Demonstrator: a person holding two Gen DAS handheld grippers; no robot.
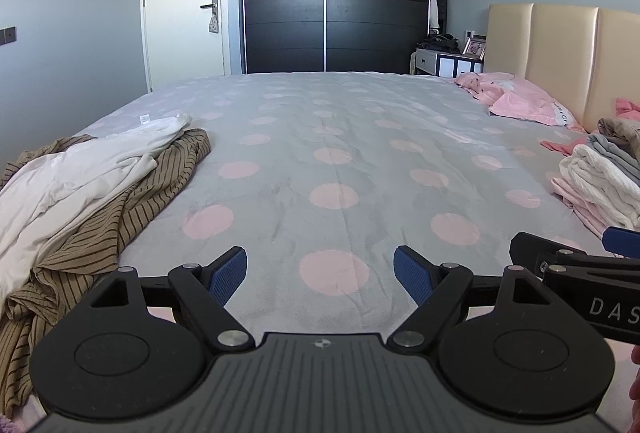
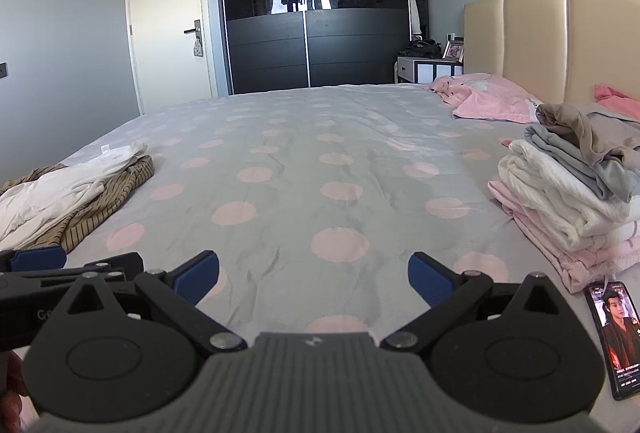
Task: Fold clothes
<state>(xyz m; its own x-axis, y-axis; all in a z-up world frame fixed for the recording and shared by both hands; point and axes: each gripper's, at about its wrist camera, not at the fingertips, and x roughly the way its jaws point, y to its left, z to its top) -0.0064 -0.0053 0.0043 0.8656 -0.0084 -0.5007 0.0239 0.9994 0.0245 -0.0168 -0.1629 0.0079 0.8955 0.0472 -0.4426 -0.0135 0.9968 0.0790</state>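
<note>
Left wrist: left gripper point(image 1: 320, 273) spread, empty, over the bed point(image 1: 336, 161); "DAS" reads on the right gripper point(image 2: 314, 279), also spread. Unfolded clothes point(image 1: 92, 169) lie left, folded stack point(image 2: 572, 189) right. Phone point(image 2: 618, 337) text is probably Chinese, too small.

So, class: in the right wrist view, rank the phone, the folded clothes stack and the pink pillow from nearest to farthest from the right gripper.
1. Phone, right beside the right gripper.
2. Folded clothes stack, further up the right side.
3. Pink pillow, far right, by the headboard.
</note>
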